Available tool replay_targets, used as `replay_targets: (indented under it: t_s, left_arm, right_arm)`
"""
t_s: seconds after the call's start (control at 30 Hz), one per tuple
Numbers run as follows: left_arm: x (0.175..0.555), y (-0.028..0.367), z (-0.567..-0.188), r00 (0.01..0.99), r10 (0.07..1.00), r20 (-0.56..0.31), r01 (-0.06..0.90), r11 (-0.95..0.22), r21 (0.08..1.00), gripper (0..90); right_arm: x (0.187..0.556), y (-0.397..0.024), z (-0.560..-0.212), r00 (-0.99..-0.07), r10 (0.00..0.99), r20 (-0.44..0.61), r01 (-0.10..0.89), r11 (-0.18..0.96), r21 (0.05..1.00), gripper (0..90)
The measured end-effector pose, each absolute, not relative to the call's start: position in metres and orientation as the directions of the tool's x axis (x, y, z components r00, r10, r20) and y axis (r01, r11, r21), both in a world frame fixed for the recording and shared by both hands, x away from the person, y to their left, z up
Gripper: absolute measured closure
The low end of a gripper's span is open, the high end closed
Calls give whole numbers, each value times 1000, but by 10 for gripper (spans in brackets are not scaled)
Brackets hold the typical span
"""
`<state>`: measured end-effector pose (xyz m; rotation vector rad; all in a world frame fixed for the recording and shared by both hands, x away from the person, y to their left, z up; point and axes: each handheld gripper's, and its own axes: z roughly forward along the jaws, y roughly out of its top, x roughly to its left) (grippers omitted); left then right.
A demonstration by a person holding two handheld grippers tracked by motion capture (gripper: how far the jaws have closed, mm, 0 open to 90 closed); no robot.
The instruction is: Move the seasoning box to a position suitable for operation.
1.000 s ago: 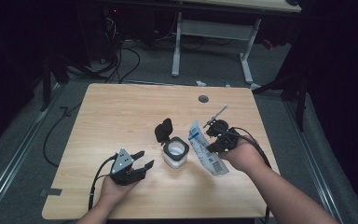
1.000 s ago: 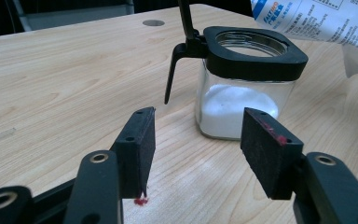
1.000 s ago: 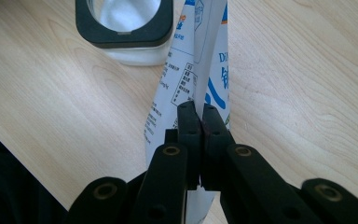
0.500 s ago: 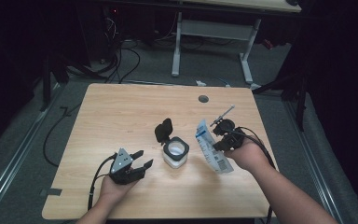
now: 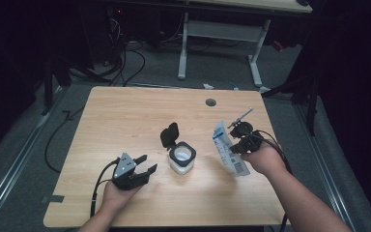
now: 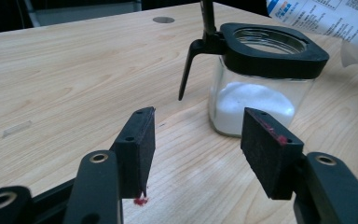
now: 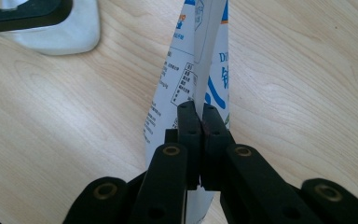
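A clear glass jar [image 5: 181, 158] with a black square rim and a flipped-up black lid [image 5: 169, 135] stands mid-table; white powder fills its lower part [image 6: 251, 103]. My right gripper [image 5: 238, 145] is shut on a white and blue printed pouch [image 5: 229, 153], held above the table to the right of the jar. In the right gripper view the jaws pinch the pouch [image 7: 186, 88] along its folded edge, and the jar [image 7: 51, 28] lies at the upper left. My left gripper [image 5: 144, 166] rests on the table at the jar's left, open, with nothing between its pads [image 6: 137, 144].
The wooden table [image 5: 125, 116] has a round cable hole [image 5: 210, 102] near its far edge. A thin dark rod [image 5: 240, 117] sticks out beyond the right gripper. A second desk's white legs [image 5: 183, 48] and floor cables [image 5: 125, 53] lie behind.
My right gripper has carried the pouch a little to the right, away from the jar. The left gripper has stayed where it was.
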<state>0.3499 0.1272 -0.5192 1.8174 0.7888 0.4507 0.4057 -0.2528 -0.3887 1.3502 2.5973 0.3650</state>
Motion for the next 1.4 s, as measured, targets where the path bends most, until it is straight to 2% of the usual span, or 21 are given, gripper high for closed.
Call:
replay_targets:
  t_s: [0.5, 1.4]
  left_arm:
    - [353, 131, -520, 698, 713, -69, 323, -227, 919, 454]
    - [353, 135, -522, 692, 719, -69, 331, -231, 915, 455]
  right_arm:
    - [409, -269, -393, -527, 848, -54, 797, 516, 314, 891]
    - [394, -275, -385, -513, 857, -51, 713, 459, 530, 891]
